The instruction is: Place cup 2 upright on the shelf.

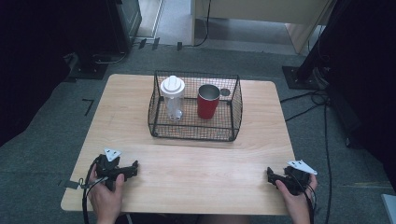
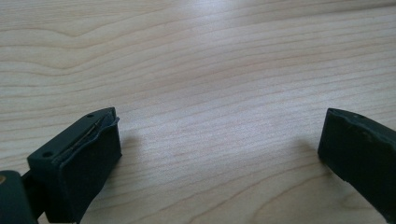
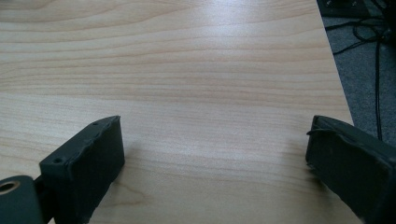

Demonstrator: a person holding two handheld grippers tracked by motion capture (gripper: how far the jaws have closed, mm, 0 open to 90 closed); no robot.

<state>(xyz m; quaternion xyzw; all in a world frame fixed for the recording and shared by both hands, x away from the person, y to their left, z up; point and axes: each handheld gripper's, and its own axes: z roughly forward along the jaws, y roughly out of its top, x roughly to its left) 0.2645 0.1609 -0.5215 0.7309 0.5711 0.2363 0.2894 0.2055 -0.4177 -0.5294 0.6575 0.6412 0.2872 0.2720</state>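
A black wire basket [image 1: 195,132] stands at the middle back of the wooden table [image 1: 187,163]. Inside it a clear bottle with a white lid [image 1: 173,98] stands upright on the left and a red metal cup [image 1: 208,101] stands upright on the right. My left gripper [image 1: 133,167] rests near the front left of the table, held by a hand, open with bare wood between its jaws [image 2: 219,144]. My right gripper [image 1: 271,176] rests near the front right corner, also open over bare wood [image 3: 215,149].
A small round grey thing [image 1: 225,92] lies in the basket's back right corner. The table's right edge [image 3: 343,93] runs close to the right gripper, with grey carpet and black cables [image 3: 369,32] beyond. Dark stands and cables [image 1: 317,93] surround the table.
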